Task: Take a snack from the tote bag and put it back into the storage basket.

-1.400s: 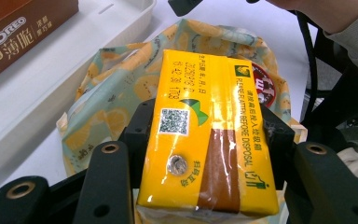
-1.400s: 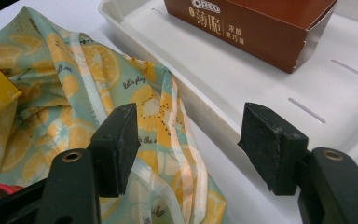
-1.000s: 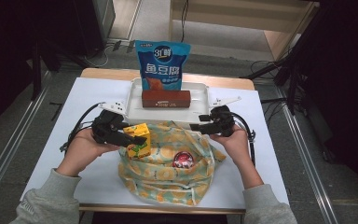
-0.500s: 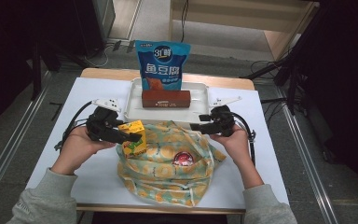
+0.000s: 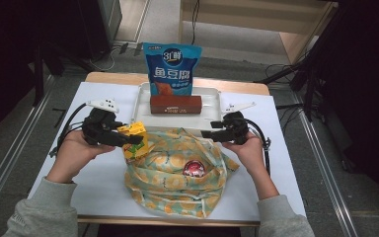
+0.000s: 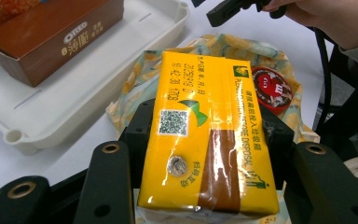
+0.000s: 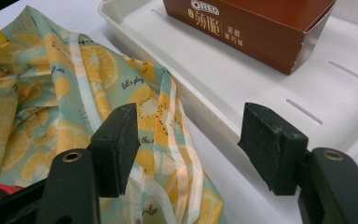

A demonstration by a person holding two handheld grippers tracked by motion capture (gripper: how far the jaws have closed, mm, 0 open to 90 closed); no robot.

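My left gripper (image 5: 127,139) is shut on a yellow drink carton (image 5: 137,147), held just above the left rim of a cloth bag (image 5: 177,182) printed with citrus slices. In the left gripper view the carton (image 6: 205,93) lies lengthwise between the two black jaws. A round red snack pack (image 5: 195,169) rests inside the bag. My right gripper (image 5: 206,134) stands open at the bag's upper right edge. In the right gripper view its jaws (image 7: 189,135) hang over the bag's hem (image 7: 168,140) and the tray rim, with nothing between the pads.
Behind the bag a white tray (image 5: 212,98) holds a brown Oreo box (image 5: 176,104) and an upright blue snack bag (image 5: 171,69). Cables trail from both grippers across the white table (image 5: 94,182). The table's edges drop to the floor on all sides.
My left gripper has carried the yellow carton slightly to the left and farther from me. The right gripper and the bag have stayed put.
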